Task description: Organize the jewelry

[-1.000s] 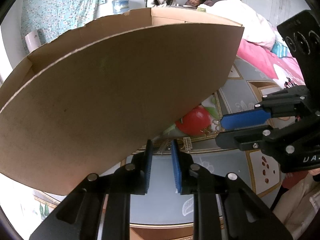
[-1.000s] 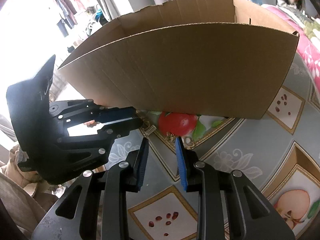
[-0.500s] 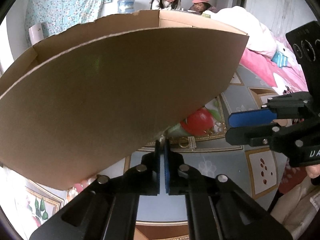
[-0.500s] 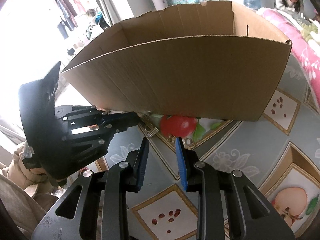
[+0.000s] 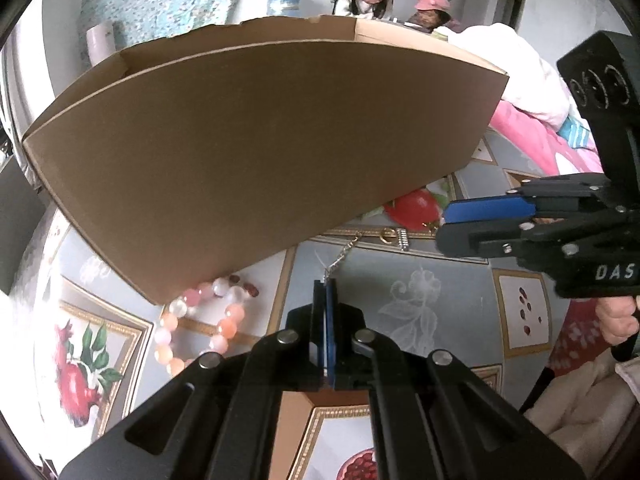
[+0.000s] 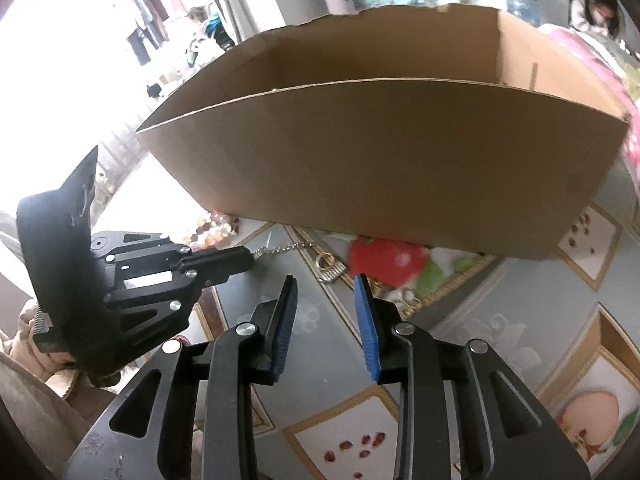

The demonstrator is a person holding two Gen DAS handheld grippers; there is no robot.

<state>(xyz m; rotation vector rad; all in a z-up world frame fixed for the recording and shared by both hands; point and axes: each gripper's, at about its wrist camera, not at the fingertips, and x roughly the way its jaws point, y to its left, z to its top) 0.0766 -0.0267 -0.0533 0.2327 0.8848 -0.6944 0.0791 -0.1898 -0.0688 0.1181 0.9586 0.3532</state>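
Big brown corrugated-cardboard box (image 5: 256,152): matt, raw torn top edge. Thin silver metal chain (image 5: 340,252): shiny links. Pink-and-white bead bracelet (image 5: 200,320): glossy, translucent. Fruit-printed grey tablecloth (image 6: 500,312): smooth, slight sheen. Black plastic left gripper (image 5: 325,286), matt, ribbed blue pads (image 5: 330,320).

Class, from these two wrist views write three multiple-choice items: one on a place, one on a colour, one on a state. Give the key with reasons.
1. Where does the bead bracelet lie?
A inside the box
B on the tablecloth by the cardboard box's corner
C in the right gripper

2. What colour are the gripper pads?
A blue
B red
C white

3. How is the left gripper?
A wide open
B shut on the silver chain
C shut on the bracelet

Key: B, beads rest on cloth beside the box; A, pads show blue; B, chain end sits between closed pads. The right gripper stands open, empty.
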